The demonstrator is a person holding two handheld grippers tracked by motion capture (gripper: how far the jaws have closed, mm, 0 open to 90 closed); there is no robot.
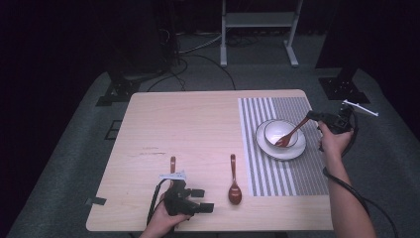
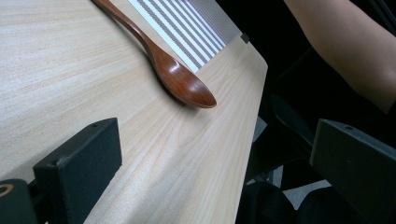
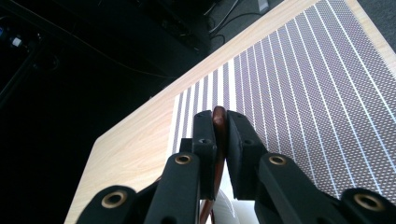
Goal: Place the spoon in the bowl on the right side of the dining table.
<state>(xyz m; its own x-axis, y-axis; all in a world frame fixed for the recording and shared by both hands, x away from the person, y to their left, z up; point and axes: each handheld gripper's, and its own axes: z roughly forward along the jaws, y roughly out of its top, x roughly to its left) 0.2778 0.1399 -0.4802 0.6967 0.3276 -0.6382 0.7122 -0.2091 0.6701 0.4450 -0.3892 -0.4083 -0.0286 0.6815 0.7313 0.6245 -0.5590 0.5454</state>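
Right hand-held gripper (image 3: 219, 135) around spoon handle (image 3: 219, 116)

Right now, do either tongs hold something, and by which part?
The right tongs grip a wooden spoon by its handle end, bowl end in the white bowl. The left tongs are open, holding nothing.

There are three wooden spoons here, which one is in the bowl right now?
The spoon clamped in the right gripper: its head rests inside the white bowl on the striped mat. The other two lie flat on the bare table near the left gripper.
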